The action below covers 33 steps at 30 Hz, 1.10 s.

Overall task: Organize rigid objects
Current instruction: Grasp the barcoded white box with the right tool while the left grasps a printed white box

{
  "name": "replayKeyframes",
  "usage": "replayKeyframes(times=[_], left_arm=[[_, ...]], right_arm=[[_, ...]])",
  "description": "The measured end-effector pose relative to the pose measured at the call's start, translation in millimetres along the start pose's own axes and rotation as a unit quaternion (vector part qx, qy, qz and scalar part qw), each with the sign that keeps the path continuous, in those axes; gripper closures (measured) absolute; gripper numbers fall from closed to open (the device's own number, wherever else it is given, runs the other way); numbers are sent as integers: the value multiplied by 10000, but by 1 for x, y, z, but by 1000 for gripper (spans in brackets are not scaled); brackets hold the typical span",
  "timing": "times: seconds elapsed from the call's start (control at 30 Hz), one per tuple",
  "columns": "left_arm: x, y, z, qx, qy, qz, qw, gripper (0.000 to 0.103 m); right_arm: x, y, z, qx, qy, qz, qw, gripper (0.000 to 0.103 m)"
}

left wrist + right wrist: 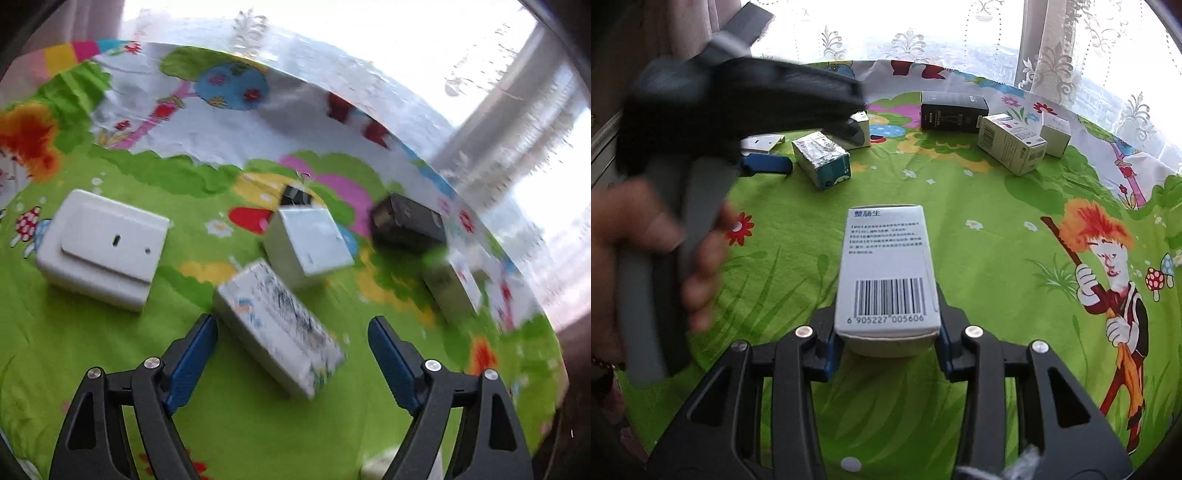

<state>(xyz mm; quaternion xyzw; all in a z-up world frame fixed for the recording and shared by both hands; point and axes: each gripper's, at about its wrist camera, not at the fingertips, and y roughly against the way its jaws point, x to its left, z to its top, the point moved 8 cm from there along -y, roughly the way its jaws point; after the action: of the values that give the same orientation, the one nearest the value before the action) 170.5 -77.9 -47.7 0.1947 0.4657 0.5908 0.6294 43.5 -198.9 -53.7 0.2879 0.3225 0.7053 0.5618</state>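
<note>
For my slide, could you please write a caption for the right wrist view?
Right gripper holds a white barcode box above the green cartoon cloth.

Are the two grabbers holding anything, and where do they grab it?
The right gripper pinches the white barcode box by its near end, fingers on both sides. The left gripper holds nothing; its fingers stand open around a printed box.

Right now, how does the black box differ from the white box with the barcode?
The black box is dark and rests on the cloth at the far side; the white barcode box is pale and near. Nothing grips the black box, whereas the right gripper is shut on the white barcode box. Both are rigid rectangular cartons.
</note>
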Motion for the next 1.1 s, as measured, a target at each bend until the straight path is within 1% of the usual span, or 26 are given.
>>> replayKeyframes(times=[0.03,0.07,0.1,0.17,0.23,0.3,0.4,0.43,0.47,0.5,0.53,0.57,0.6,0.67,0.77,0.8,0.83,0.87,0.93,0.97,1.0,1.07,1.1], left_arm=[[-2,-2,1,-7,-120,191,9997,18],[-4,-2,-2,15,-270,319,9991,26],[-4,2,-6,-18,-467,370,9982,52],[-6,12,-18,76,-653,-73,9978,64],[3,28,-35,191,-922,-288,9951,64],[14,46,-56,269,-1259,-500,9904,64],[27,65,-71,326,-1547,-652,9853,63],[28,65,-73,328,-1622,-639,9841,63],[30,65,-72,307,-1676,-567,9837,62],[31,64,-72,291,-1736,-444,9834,53],[30,63,-72,270,-1779,-386,9829,50],[28,63,-72,223,-1851,-331,9819,38],[26,61,-72,169,-1946,-186,9806,27],[22,57,-71,16,-2173,25,9761,24],[22,50,-70,-160,-2382,259,9707,24],[21,50,-69,-165,-2379,265,9708,24],[23,50,-69,-169,-2346,194,9718,24],[24,51,-68,-186,-2305,178,9727,25],[27,53,-66,-243,-2237,216,9741,40],[29,53,-63,-289,-2158,215,9758,61],[33,54,-60,-315,-2050,148,9781,69],[33,53,-58,-302,-1928,-24,9808,69],[33,53,-58,-304,-1908,-44,9811,69]], right_arm=[[0,0,0,0,-11,13,10000,58],[-1,0,0,-3,-20,29,10000,58],[-1,0,0,-6,-32,44,10000,58],[-2,1,0,-14,-78,98,9999,58],[-4,1,0,-30,-146,173,9997,58],[-6,2,0,-50,-252,291,9992,58],[-8,3,0,-73,-392,446,9982,58],[-9,3,0,-82,-448,496,9977,58],[-9,3,0,-87,-478,518,9975,58],[-9,3,0,-88,-496,530,9973,58],[-8,3,0,-87,-505,537,9972,57],[-7,3,0,-84,-491,565,9972,53],[-6,3,1,-86,-473,615,9969,50],[-6,2,2,-50,-411,612,9973,48],[-5,-3,6,34,-254,395,9989,46],[-3,-5,7,27,-214,326,9992,43],[-2,-6,8,7,-176,270,9995,42],[-1,-8,8,27,-94,152,9998,42],[3,-9,8,53,72,-73,9999,43],[3,-9,8,46,57,-102,9999,46],[2,-8,8,29,39,-118,9999,60],[0,-7,8,1,58,-261,9996,60],[1,-7,8,-8,89,-320,9994,60]])
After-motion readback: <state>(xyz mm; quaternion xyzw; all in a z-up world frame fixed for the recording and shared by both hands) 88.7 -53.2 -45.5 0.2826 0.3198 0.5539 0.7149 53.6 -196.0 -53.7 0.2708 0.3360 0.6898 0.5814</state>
